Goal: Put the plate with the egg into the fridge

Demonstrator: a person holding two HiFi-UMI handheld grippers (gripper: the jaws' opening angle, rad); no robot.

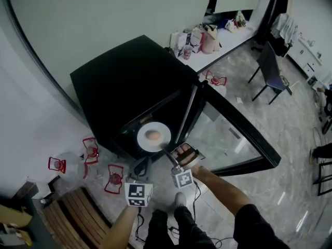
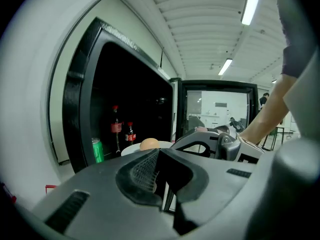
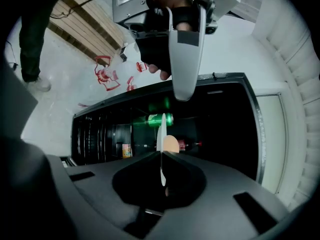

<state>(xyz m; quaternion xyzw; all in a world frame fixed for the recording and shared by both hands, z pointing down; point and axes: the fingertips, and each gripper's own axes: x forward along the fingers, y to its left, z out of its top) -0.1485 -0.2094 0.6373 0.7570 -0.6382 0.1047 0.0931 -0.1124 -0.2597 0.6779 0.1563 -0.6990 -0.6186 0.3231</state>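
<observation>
A white plate [image 1: 153, 136] carrying a brown egg [image 1: 153, 135] hangs level in front of the open black fridge [image 1: 124, 82]. My right gripper [image 1: 168, 157] is shut on the plate's near rim. In the right gripper view the plate [image 3: 161, 129] is edge-on between the jaws, with the egg [image 3: 171, 144] just beyond. My left gripper [image 1: 141, 166] hovers beside and a little behind the plate, shut with nothing in it. In the left gripper view the plate [image 2: 131, 149] and egg [image 2: 149, 144] show just past its jaws [image 2: 160, 151].
The glass fridge door [image 1: 233, 134] stands swung open to the right. Inside are two cola bottles [image 2: 116, 126] and a green can [image 2: 97, 150]. Red wire stands [image 1: 114, 179] and a wooden bench [image 1: 78, 217] lie on the floor at left. A chair [image 1: 270, 71] stands far right.
</observation>
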